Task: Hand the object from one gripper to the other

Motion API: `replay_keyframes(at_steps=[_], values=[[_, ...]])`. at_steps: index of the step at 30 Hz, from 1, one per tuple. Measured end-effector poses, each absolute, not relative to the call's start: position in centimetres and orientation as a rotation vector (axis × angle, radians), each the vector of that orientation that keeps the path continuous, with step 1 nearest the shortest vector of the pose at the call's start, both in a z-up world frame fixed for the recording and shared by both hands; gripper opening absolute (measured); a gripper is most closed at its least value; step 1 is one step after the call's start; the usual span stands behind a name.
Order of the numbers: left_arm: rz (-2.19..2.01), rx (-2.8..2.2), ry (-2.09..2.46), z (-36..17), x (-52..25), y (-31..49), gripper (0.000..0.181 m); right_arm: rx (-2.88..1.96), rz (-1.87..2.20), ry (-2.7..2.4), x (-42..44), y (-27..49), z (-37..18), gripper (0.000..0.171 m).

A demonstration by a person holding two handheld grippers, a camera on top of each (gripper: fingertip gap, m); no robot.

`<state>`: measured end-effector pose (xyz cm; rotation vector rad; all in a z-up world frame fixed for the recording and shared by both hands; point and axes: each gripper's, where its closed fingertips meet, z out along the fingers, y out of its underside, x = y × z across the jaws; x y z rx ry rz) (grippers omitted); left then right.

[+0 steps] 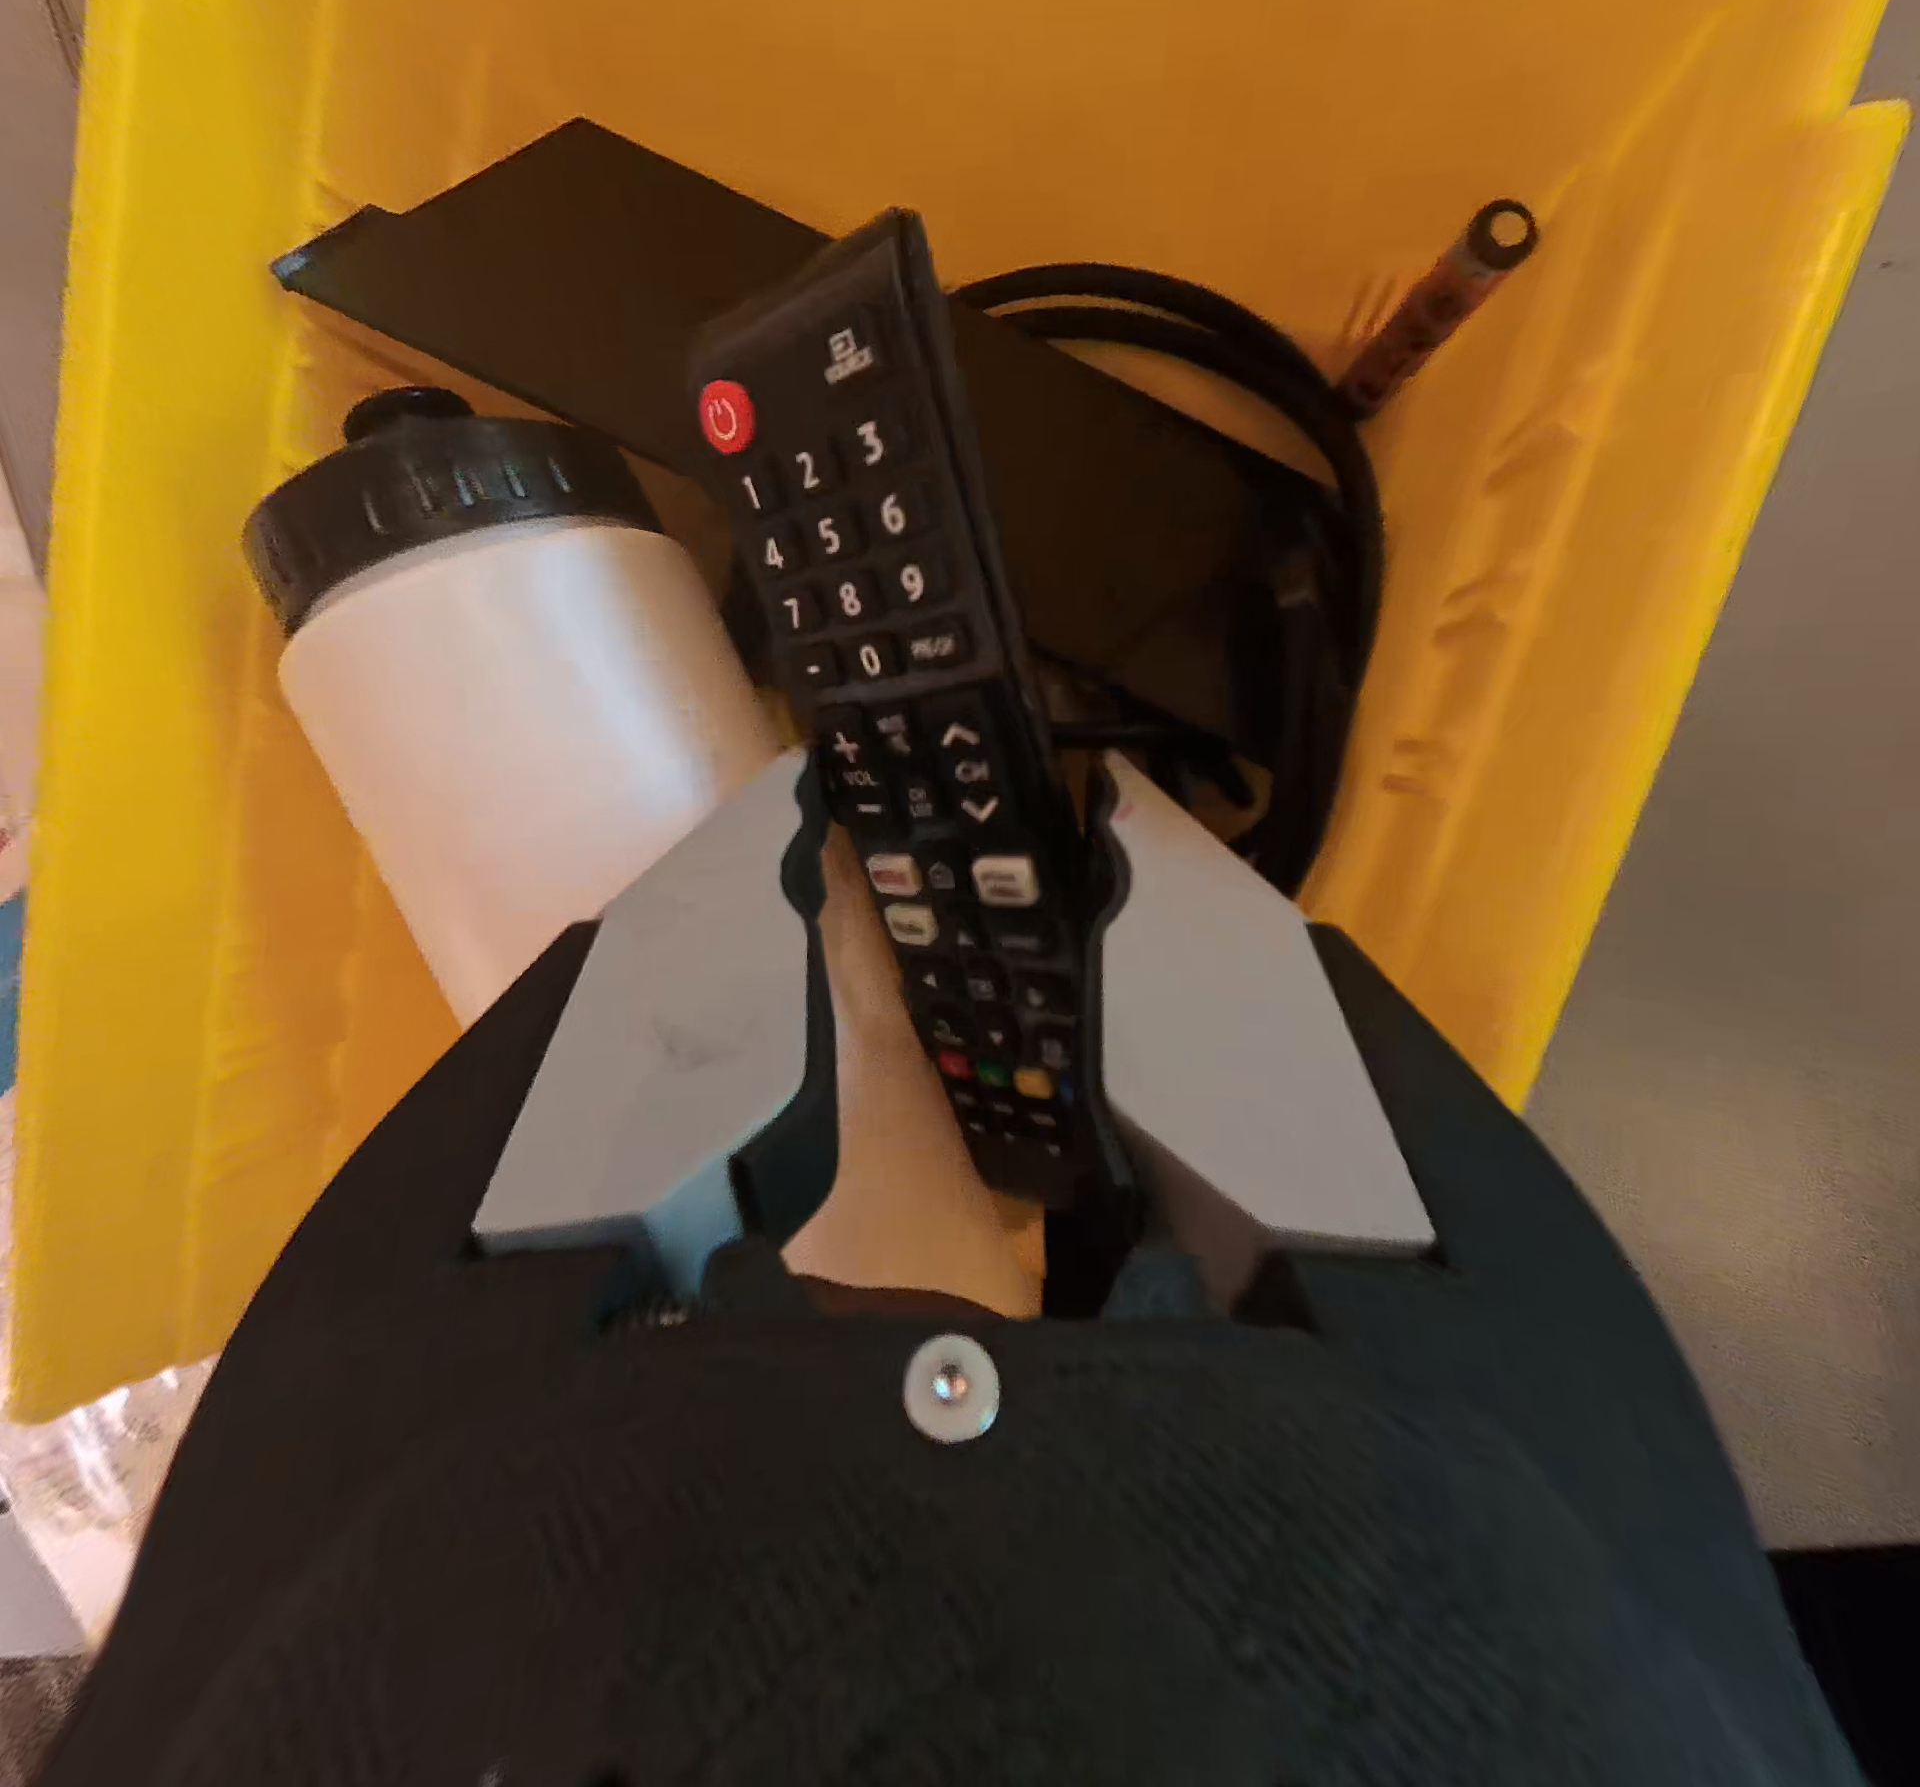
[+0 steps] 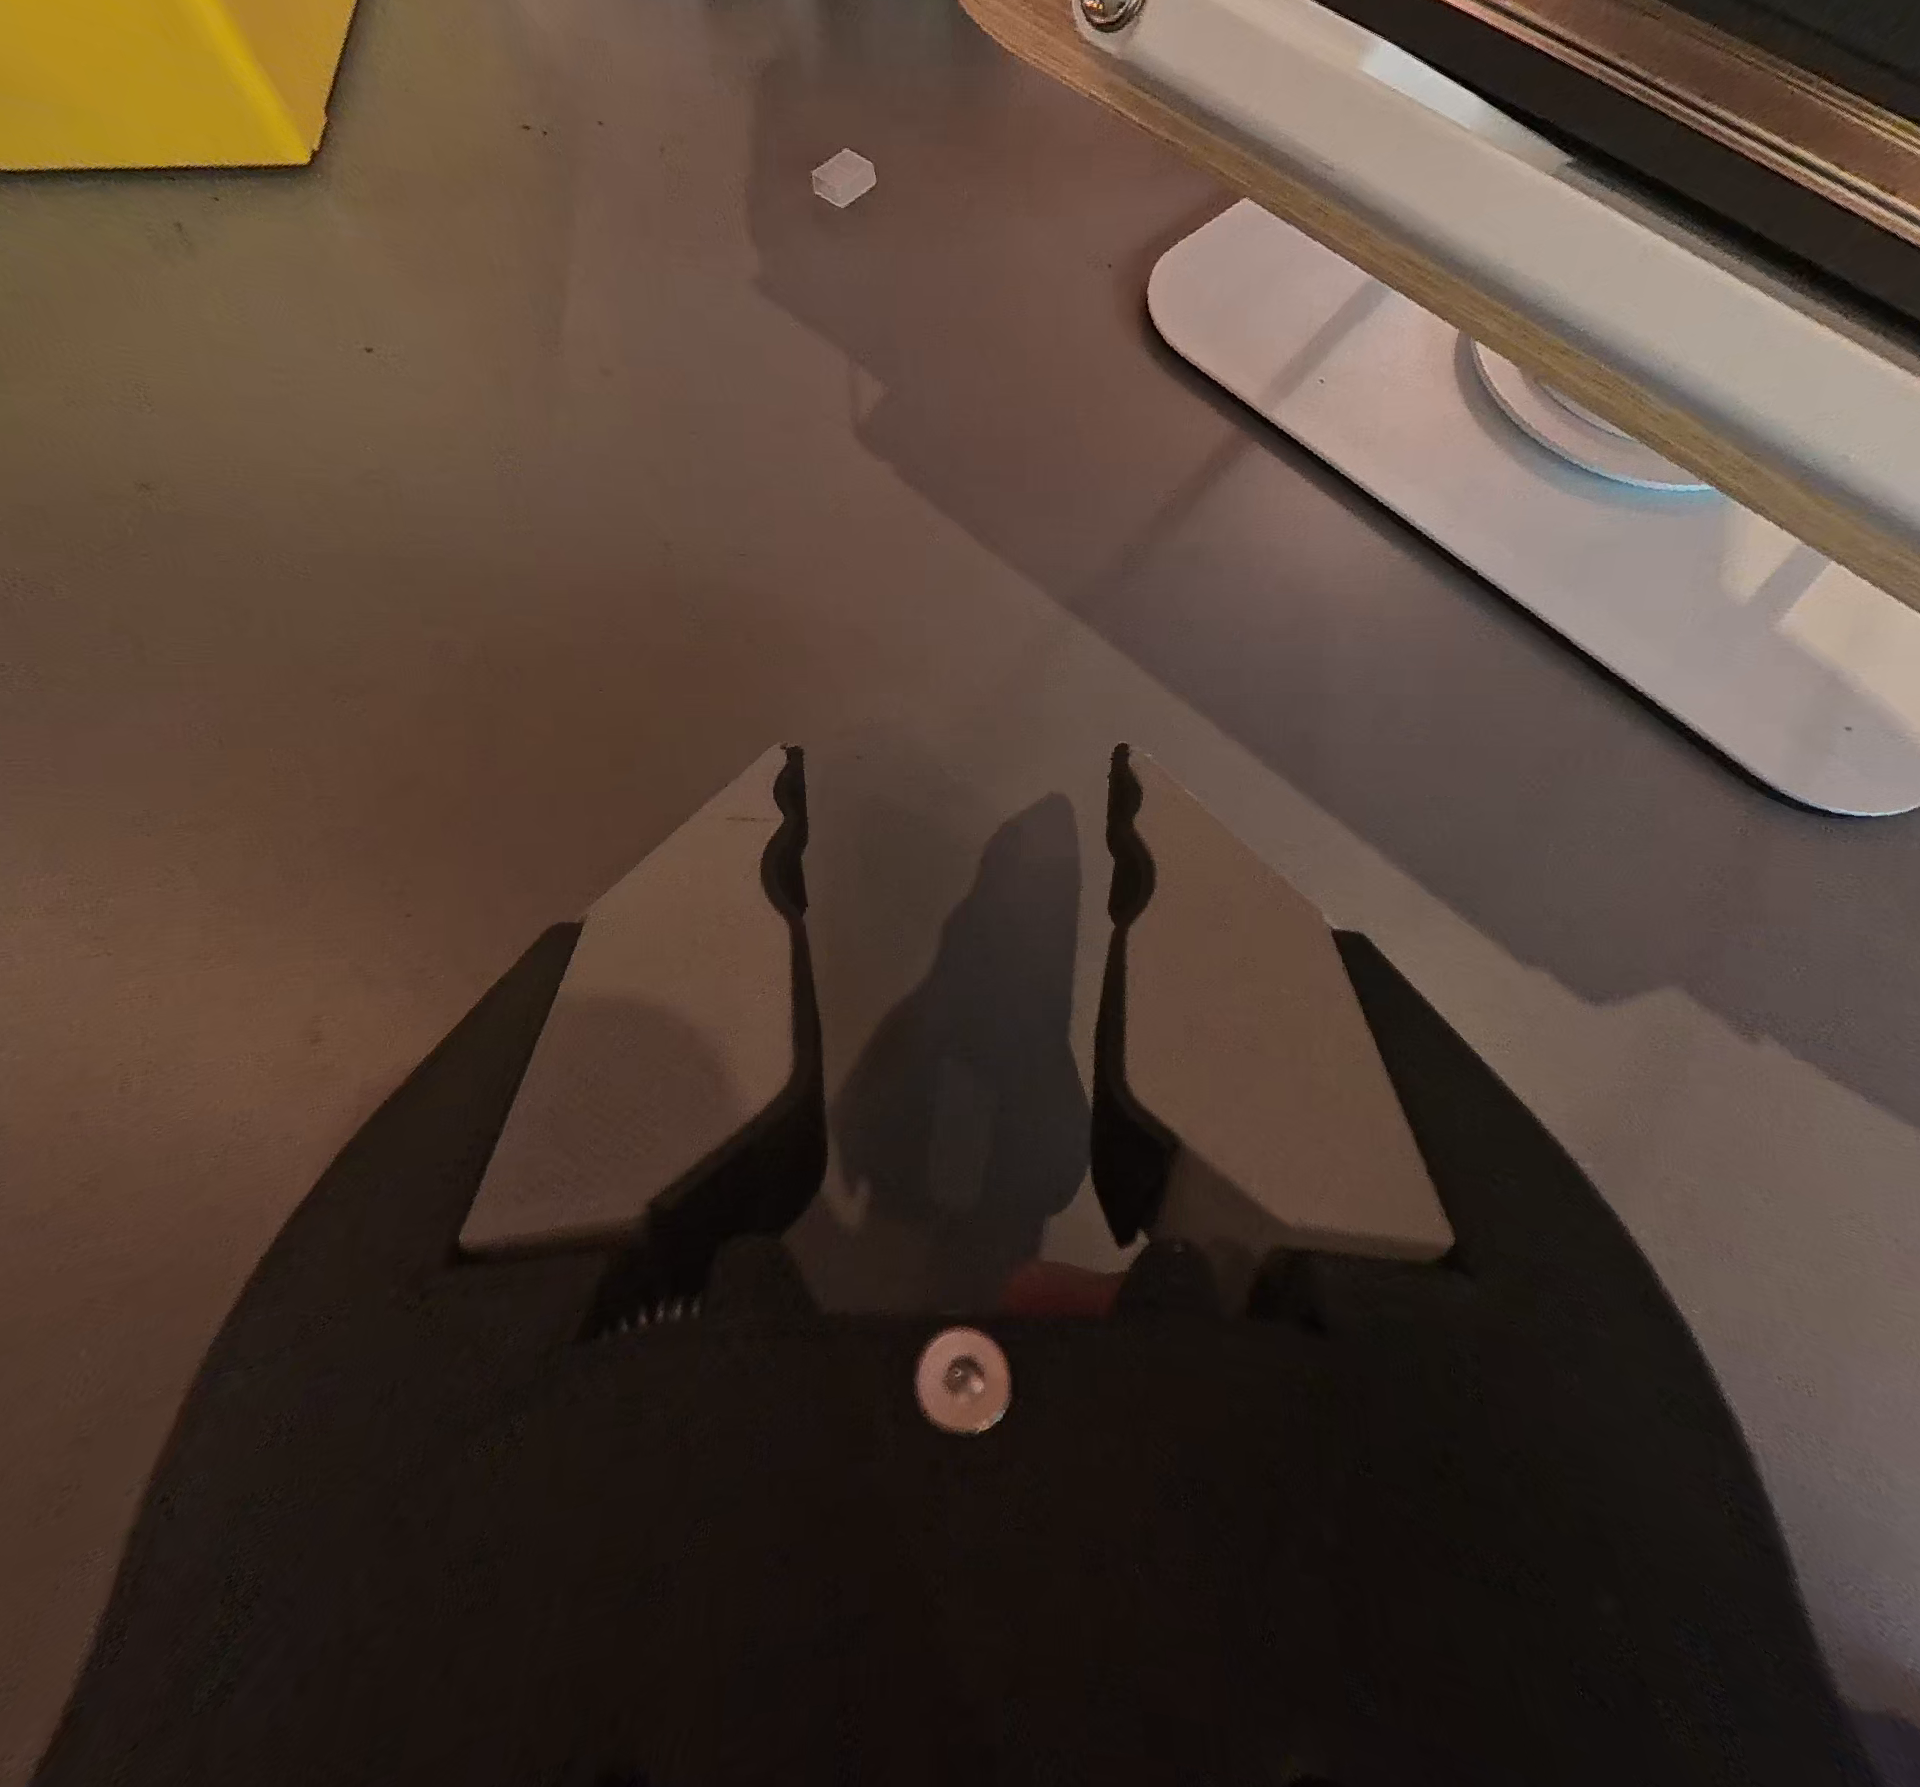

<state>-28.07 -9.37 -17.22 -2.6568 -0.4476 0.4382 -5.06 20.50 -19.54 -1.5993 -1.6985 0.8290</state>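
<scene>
- Above the yellow bin (image 1: 1039,23): left gripper (image 1: 951,802), jaws partly closed around a black TV remote (image 1: 883,615). The lower half of the remote sits between the fingers; the right pad appears to touch its edge, while contact on the left side cannot be confirmed.
- Remote: tilted, button face up, power-button end pointing out over the bin.
- Inside the bin, under the remote: white bottle with black cap (image 1: 499,688), flat black panel (image 1: 540,272), coiled black cable (image 1: 1299,449).
- Beside the bin, over the grey tabletop (image 2: 416,542): right gripper (image 2: 956,761), jaws parted, holding nothing.
- Farther from the bin: white stand base (image 2: 1455,532).
- Step judged: pickup and lift out of the bin.
- Next move calls for: bringing the remote's free end between the right fingers, closing them, then releasing left.
</scene>
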Motion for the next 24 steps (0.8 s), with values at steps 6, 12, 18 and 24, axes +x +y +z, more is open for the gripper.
replay_keyframes(at_steps=[6,12,18,24], values=[[0.509,-2.684,-0.424,-17.8,-28.6,-9.0,0.054,-1.590,0.835,-1.706,-5.0,20.1,-19.5,0.055],[0.622,-2.641,-0.365,-16.1,-29.1,-9.6,0.052,-1.593,0.855,-1.707,-4.9,19.9,-19.4,0.053],[0.821,-2.449,-0.243,-11.5,-28.6,-9.3,0.048,-1.590,0.857,-1.716,-4.8,19.6,-19.5,0.051],[1.007,-2.135,-0.153,-5.6,-27.1,-9.0,0.031,-1.590,0.859,-1.715,-4.7,19.5,-19.5,0.051]])
